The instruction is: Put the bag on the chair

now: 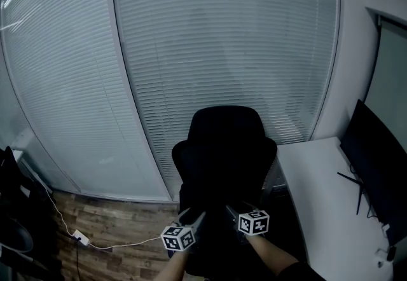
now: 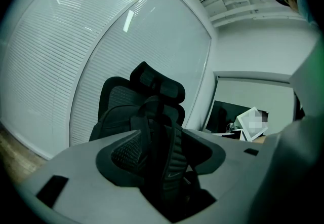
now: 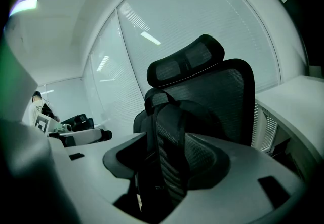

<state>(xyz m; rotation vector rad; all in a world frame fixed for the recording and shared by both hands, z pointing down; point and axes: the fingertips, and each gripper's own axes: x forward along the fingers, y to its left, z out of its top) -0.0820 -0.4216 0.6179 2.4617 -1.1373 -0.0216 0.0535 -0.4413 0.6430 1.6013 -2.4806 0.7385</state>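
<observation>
A black office chair (image 1: 226, 140) with a headrest stands before the window blinds. The black bag rests upright on its seat against the backrest; in the head view it merges with the dark chair. Both gripper views show the bag's padded shoulder straps (image 2: 169, 159) (image 3: 169, 167) rising between the jaws. My left gripper (image 1: 194, 219) and right gripper (image 1: 234, 213) are side by side at the chair's front. The jaws of each stand wide, open around a strap without pinching it.
A white desk (image 1: 311, 191) with a dark monitor (image 1: 375, 165) runs along the right, close to the chair. A white cable and adapter (image 1: 79, 236) lie on the wood floor at the left. Dark equipment (image 1: 13, 210) stands at the far left.
</observation>
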